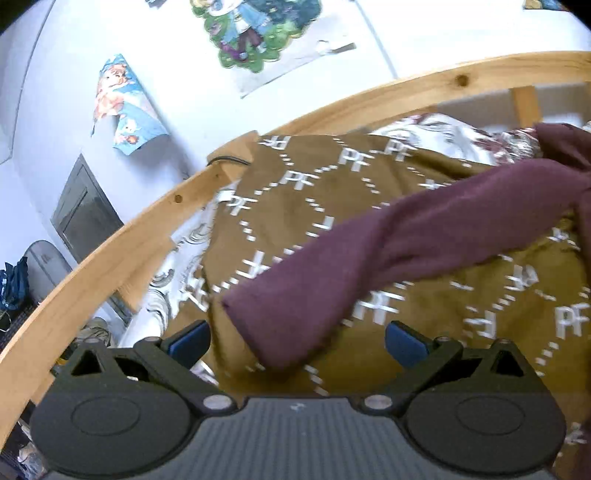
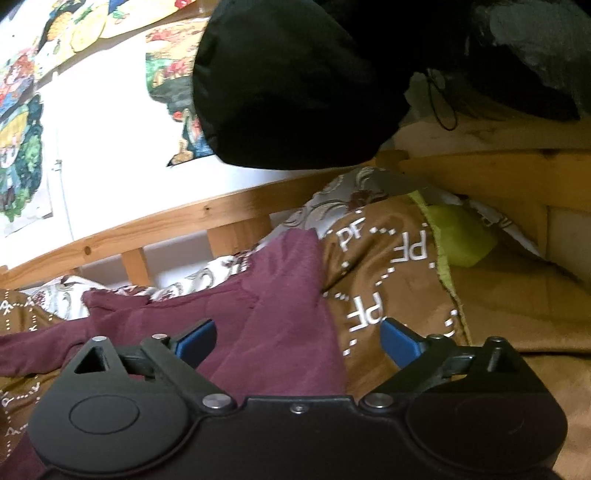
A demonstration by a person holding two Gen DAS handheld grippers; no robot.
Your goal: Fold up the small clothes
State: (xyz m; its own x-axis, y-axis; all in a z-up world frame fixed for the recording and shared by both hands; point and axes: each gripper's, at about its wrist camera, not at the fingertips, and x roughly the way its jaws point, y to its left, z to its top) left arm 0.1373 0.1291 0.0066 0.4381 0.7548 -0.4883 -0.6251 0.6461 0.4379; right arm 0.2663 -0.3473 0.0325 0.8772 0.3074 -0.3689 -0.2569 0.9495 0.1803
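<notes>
A maroon garment [image 1: 406, 236] lies on a brown blanket [image 1: 332, 177] printed with white letters. One long sleeve stretches toward my left gripper [image 1: 297, 341], its cuff end lying between the wide-apart blue pads [image 1: 190, 341] without being pinched. In the right wrist view the same maroon garment [image 2: 273, 306] lies bunched on the blanket [image 2: 388, 280], with a fold running down between the spread fingers. My right gripper [image 2: 297, 341] stands open, and its pads [image 2: 400, 343] touch no cloth.
A wooden bed rail [image 1: 155, 218] curves along the far side, with a white wall and posters [image 1: 255, 29] behind it. A patterned sheet [image 1: 436, 136] shows past the blanket. A black bulky object [image 2: 295, 81] hangs above the bed; a lime-green item [image 2: 461, 240] lies at the right.
</notes>
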